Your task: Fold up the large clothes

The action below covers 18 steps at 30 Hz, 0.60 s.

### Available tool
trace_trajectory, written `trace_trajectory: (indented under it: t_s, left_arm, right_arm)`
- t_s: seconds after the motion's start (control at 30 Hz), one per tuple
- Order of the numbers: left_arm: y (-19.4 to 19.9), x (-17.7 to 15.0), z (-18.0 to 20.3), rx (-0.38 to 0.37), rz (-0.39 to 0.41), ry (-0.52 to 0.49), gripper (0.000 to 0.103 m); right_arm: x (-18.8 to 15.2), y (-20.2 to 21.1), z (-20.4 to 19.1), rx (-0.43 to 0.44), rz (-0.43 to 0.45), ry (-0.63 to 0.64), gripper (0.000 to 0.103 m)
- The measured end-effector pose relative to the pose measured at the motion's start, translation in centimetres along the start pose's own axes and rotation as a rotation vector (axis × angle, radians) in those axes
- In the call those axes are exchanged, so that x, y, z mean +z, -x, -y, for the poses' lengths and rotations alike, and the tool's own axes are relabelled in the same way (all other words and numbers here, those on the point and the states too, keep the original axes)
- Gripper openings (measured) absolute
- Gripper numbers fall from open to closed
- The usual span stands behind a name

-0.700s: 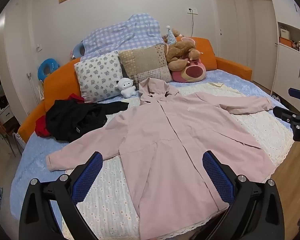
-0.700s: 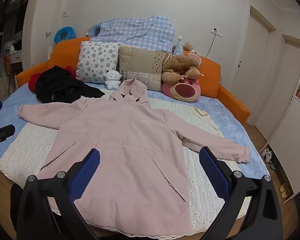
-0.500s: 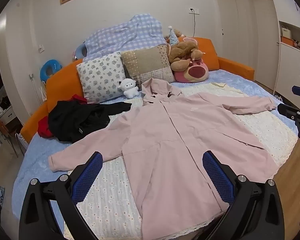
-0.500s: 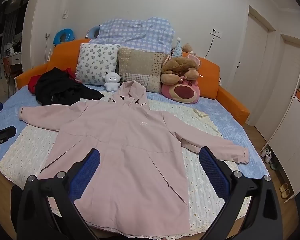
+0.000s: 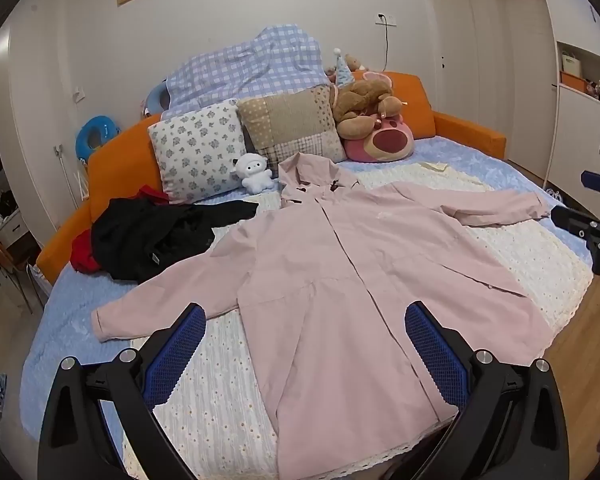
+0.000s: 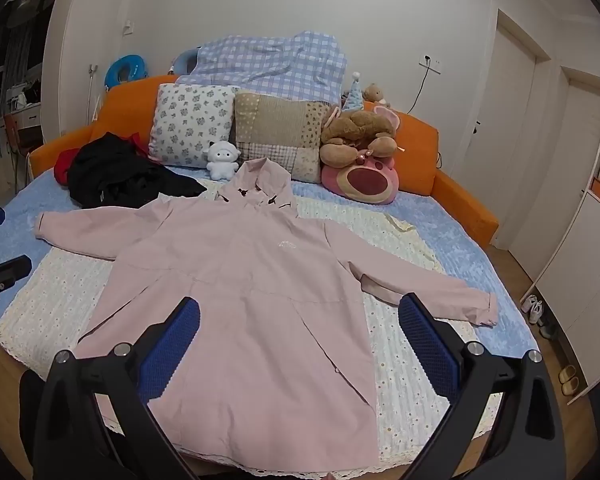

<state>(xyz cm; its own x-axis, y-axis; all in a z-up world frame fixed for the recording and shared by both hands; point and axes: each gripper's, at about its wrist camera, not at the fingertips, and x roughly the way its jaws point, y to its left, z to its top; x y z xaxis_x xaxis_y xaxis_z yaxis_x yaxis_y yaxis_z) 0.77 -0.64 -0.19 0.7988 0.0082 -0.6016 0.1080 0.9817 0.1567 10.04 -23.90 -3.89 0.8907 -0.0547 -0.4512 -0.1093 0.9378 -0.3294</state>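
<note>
Fingers (image 5: 180, 354) of the left gripper (image 5: 302, 356) stand spread wide with nothing between them, hovering above the near hem of the pink coat (image 5: 340, 264). From the left wrist, the coat lies flat, front up, on the cream blanket (image 5: 212, 400) covering the bed (image 5: 60, 308), sleeves stretched out to both sides, hood toward the pillows. A black garment (image 5: 152, 236) lies heaped just beyond the coat's left sleeve, and a small white plush (image 5: 254, 172) sits just beyond the hood.

From the right wrist, the right gripper (image 6: 300, 350) likewise has its fingers (image 6: 428, 346) released and empty, above the coat (image 6: 252, 288) near its hem. A pink bear plush (image 6: 364, 180) rests beyond the coat's hood, against the orange headboard (image 6: 416, 136).
</note>
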Motion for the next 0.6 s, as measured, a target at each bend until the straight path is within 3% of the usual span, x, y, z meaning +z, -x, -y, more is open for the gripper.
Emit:
trace_trajectory:
  t_s: [0.6]
  left_arm:
    - [-0.12, -0.11, 0.19, 0.001, 0.001, 0.000, 0.101]
  right_arm:
    - [-0.33, -0.05, -0.77, -0.009, 0.006, 0.008, 0.099]
